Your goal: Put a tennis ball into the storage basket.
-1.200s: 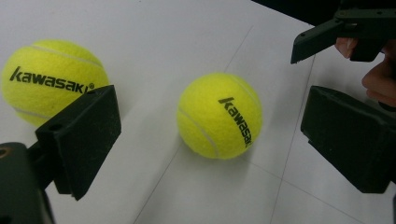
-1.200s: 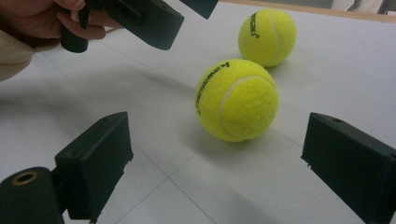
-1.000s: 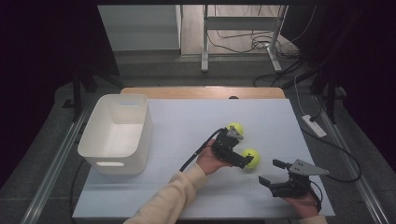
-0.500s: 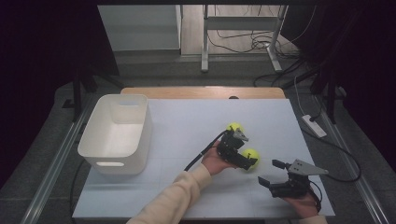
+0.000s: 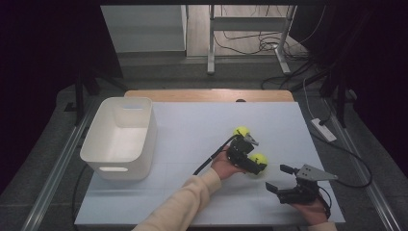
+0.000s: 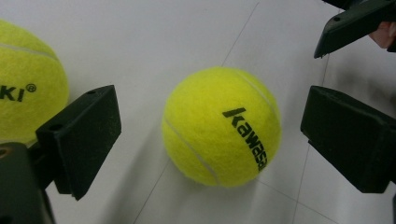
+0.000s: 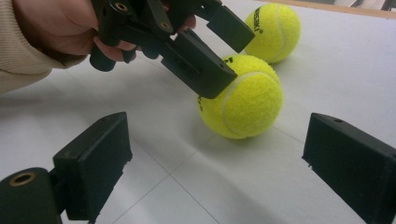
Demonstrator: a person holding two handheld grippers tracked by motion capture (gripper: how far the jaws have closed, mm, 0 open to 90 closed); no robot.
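Two wide-open tongs hold nothing; left tongs [image 5: 254, 161] straddle one ball [image 5: 259, 159], second ball [image 5: 241, 131] beside.

Lab, dark surround, loose floor cables [image 5: 269, 43]

left gripper [image 5: 254, 164]: jaws spread over the near tennis ball [image 5: 260, 159]
far tennis ball [image 5: 241, 131]: just beyond this gripper
white bin [image 5: 120, 137]: well left of it
right gripper [image 5: 279, 179]: near its right, open, apart from both balls
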